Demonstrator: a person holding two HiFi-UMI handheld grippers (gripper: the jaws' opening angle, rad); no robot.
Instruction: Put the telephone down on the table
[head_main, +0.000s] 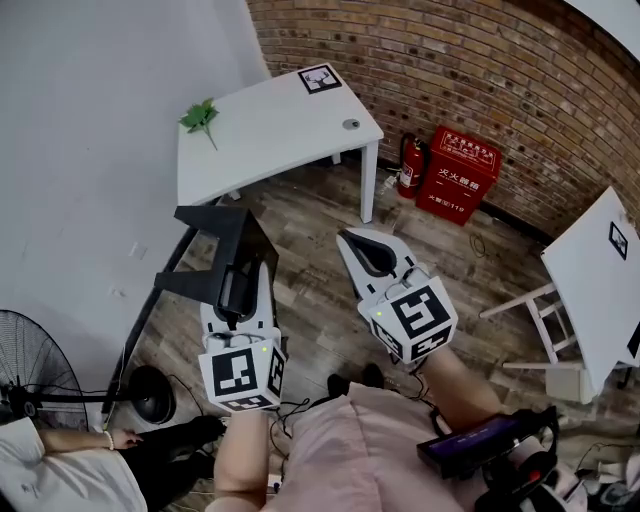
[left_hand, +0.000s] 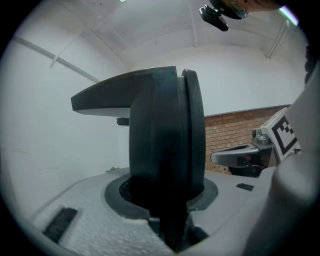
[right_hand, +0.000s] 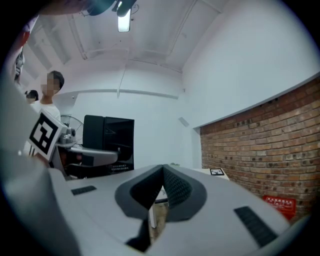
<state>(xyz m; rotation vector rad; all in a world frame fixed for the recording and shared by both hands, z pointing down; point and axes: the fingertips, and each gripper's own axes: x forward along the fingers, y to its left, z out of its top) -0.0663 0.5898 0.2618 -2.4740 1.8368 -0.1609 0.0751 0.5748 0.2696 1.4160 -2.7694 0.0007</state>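
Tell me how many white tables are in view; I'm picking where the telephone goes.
2. One white table stands ahead near the brick wall, with a green sprig on it; the second table is at the right edge. Others may be out of frame.

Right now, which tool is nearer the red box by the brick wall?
Right. The right tool, shut and empty, is left of the red box and short of it; the left tool, gripping the telephone, is farther left.
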